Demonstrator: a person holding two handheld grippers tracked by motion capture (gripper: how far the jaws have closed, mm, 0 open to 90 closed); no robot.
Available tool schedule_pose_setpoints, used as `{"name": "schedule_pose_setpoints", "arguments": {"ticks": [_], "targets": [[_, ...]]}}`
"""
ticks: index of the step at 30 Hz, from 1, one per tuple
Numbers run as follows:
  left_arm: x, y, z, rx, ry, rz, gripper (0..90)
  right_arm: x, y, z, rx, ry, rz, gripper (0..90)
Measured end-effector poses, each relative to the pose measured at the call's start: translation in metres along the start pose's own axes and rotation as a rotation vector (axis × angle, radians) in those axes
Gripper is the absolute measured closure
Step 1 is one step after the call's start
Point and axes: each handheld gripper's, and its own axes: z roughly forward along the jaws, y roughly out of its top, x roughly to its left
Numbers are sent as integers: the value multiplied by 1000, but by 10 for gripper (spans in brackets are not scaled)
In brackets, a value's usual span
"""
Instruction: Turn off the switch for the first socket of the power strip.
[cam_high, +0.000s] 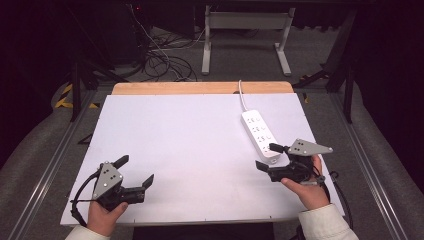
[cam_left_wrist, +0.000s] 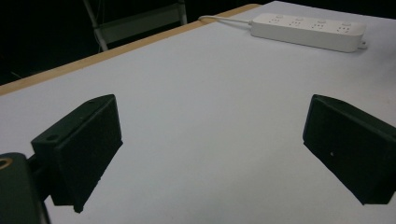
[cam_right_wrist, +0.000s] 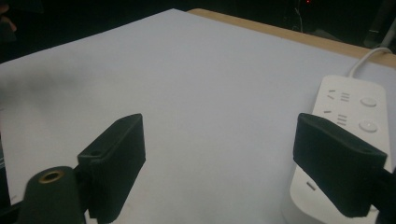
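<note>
Right now both grippers rest open and empty at the near edge of the white table sheet, with the power strip the one thing within reach.

Judging by its position, the right gripper (cam_high: 267, 157), black with a grey three-cornered plate on top, is about to work on the white multi-socket power strip (cam_high: 260, 134): its jaws stand wide apart, holding nothing, with the strip's near end just beside the outer jaw, so a short sideways move would bring the strip between them. The strip lies flat on the right half of the white sheet-covered table (cam_high: 185, 145), its white cable (cam_high: 242, 97) running off the far wooden edge, probably to leave slack for handling. The left gripper (cam_high: 135, 172) waits well apart at the near left corner, jaws equally spread and empty, pointed across bare sheet toward the strip.
</note>
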Motion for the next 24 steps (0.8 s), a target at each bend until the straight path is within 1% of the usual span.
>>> {"name": "schedule_pose_setpoints", "arguments": {"ticks": [3,7,9,10,13,15,17,20,22,23,24], "targets": [[0,0,0,0,0,2,47,2,-11,1,15,9,-1,152],[0,0,0,0,-1,3,45,4,-25,2,41,2,1,128],[0,-1,0,5,1,-2,45,6,-33,4,67,-15,-4,124],[0,-1,0,7,0,-11,45,7,-38,6,89,-26,-6,120],[1,-2,-2,12,1,-6,44,10,-47,9,125,-39,0,117],[0,-3,-3,15,5,-11,44,10,-50,10,142,-49,18,119],[0,-4,-3,25,5,-6,44,10,-52,10,162,-57,47,125],[0,-5,-2,34,0,-22,44,9,-53,10,175,-62,87,130],[2,-6,-2,33,-4,-24,43,8,-53,9,166,-59,91,129],[2,-6,-2,32,-10,-34,42,8,-53,9,160,-61,81,128],[2,-6,-2,32,-13,-35,42,8,-53,9,154,-66,65,123]]}}
